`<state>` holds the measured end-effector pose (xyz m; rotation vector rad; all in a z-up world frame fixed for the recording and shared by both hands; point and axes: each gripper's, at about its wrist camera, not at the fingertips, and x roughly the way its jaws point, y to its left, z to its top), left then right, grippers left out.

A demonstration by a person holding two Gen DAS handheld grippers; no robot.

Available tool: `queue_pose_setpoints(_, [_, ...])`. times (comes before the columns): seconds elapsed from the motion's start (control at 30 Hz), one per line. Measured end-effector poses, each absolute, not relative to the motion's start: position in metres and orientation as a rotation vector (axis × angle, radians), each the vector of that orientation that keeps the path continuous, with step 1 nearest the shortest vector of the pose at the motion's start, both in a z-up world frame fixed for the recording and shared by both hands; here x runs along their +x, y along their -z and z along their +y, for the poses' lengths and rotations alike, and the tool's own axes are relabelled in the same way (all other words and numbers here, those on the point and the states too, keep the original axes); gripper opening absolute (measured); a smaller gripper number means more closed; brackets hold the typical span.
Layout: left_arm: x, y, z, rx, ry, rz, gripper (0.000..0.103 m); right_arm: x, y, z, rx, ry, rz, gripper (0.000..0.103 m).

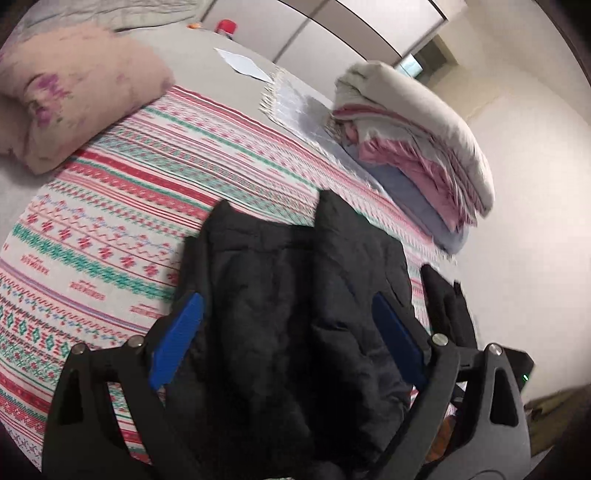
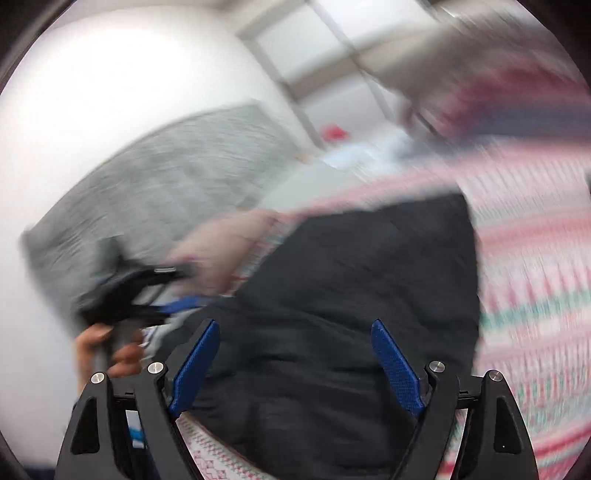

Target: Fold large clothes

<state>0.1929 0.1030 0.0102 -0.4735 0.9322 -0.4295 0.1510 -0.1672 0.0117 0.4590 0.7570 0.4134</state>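
Observation:
A black padded jacket (image 1: 295,295) lies on the striped red, green and white bedspread (image 1: 129,206). My left gripper (image 1: 288,306) is open, its blue pads (image 1: 177,339) wide apart on either side of the jacket, just above it. In the blurred right wrist view the jacket (image 2: 351,295) fills the middle. My right gripper (image 2: 295,332) is open over it and holds nothing. The left gripper (image 2: 129,291) shows there at the left, held by a hand, at the jacket's far edge.
A pink flowered pillow (image 1: 74,103) lies at the back left. A stack of folded blankets (image 1: 413,147) sits at the bed's right edge on a grey fringed cloth (image 1: 295,103). A white paper (image 1: 243,62) and a red object (image 1: 226,26) lie farther back. A grey blanket (image 2: 147,192) lies left.

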Motion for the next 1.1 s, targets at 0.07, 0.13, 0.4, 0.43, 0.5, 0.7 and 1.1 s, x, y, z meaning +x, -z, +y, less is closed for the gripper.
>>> queue_pose_setpoints(0.07, [0.193, -0.010, 0.092, -0.445, 0.436, 0.947, 0.093, 0.156, -0.003, -0.154, 0.413, -0.415, 0.805, 0.085])
queue_pose_setpoints(0.13, [0.193, -0.008, 0.087, -0.435, 0.439, 0.957, 0.093, 0.152, -0.007, -0.126, 0.298, -0.456, 0.789, 0.084])
queue_pose_setpoints(0.4, [0.193, -0.007, 0.084, -0.423, 0.419, 0.951, 0.093, 0.140, 0.023, -0.034, -0.071, -0.539, 0.887, 0.085])
queue_pose_setpoints(0.43, [0.193, -0.007, 0.083, -0.420, 0.414, 0.952, 0.093, 0.141, 0.028, -0.031, -0.081, -0.541, 0.901, 0.085])
queue_pose_setpoints(0.5, [0.193, -0.005, 0.080, -0.419, 0.412, 0.958, 0.093, 0.142, 0.039, -0.024, -0.106, -0.532, 0.927, 0.085])
queue_pose_setpoints(0.7, [0.197, 0.009, 0.069, -0.359, 0.303, 0.965, 0.093, 0.159, 0.050, -0.015, -0.109, -0.502, 0.974, 0.086])
queue_pose_setpoints(1.1, [0.205, 0.040, 0.077, -0.204, 0.202, 0.952, 0.030, 0.182, -0.001, -0.083, 0.209, -0.590, 0.827, 0.086])
